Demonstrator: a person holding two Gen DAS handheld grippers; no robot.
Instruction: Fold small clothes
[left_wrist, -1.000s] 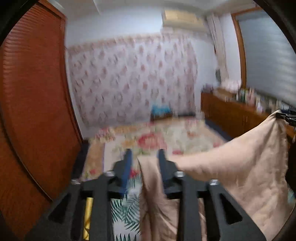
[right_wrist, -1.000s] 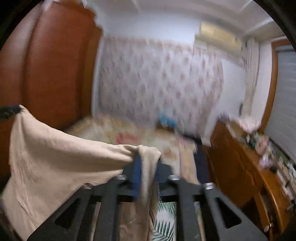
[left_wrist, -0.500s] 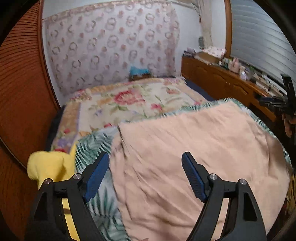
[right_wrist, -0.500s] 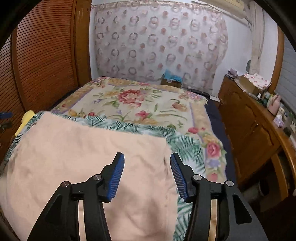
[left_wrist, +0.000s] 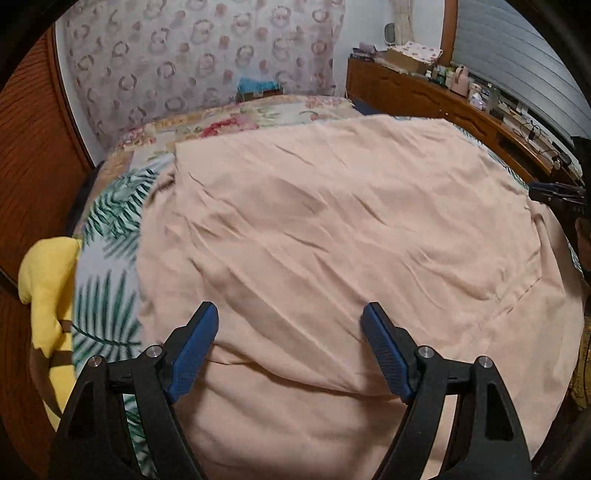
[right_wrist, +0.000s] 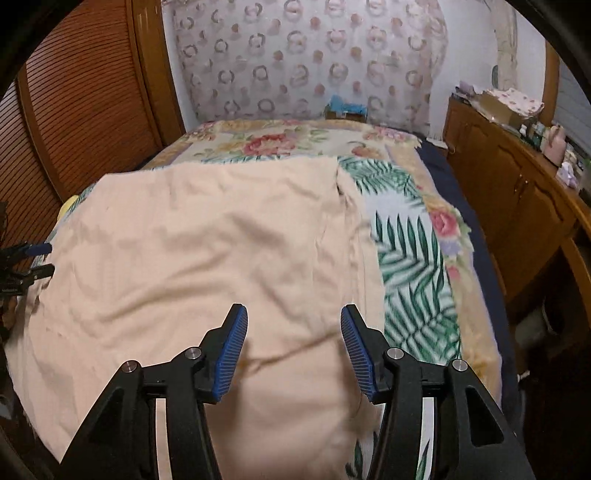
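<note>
Peach cloth now lies spread across the bed, covering most of its near end, where a second ago you held it up in the air by two corners. Both grips have let go: your left tool hangs over the near edge of the cloth with its jaws wide apart and nothing between the pads, and your right tool stands open too, narrower, also empty above the fabric. By my reading the laying-out step is done and the first fold can begin, though the cloth is wrinkled and may want smoothing.

Your left view shows what the right barely does: a yellow soft toy at the bed's left edge, just beside the cloth, and the fingers of the right tool at the cloth's right edge. Your right view shows the bare strip of leaf-print bedspread along the bed's right edge, the dark sheet below it, and the wooden cabinet standing close by. It also shows the cloth's far right corner slightly rumpled.
</note>
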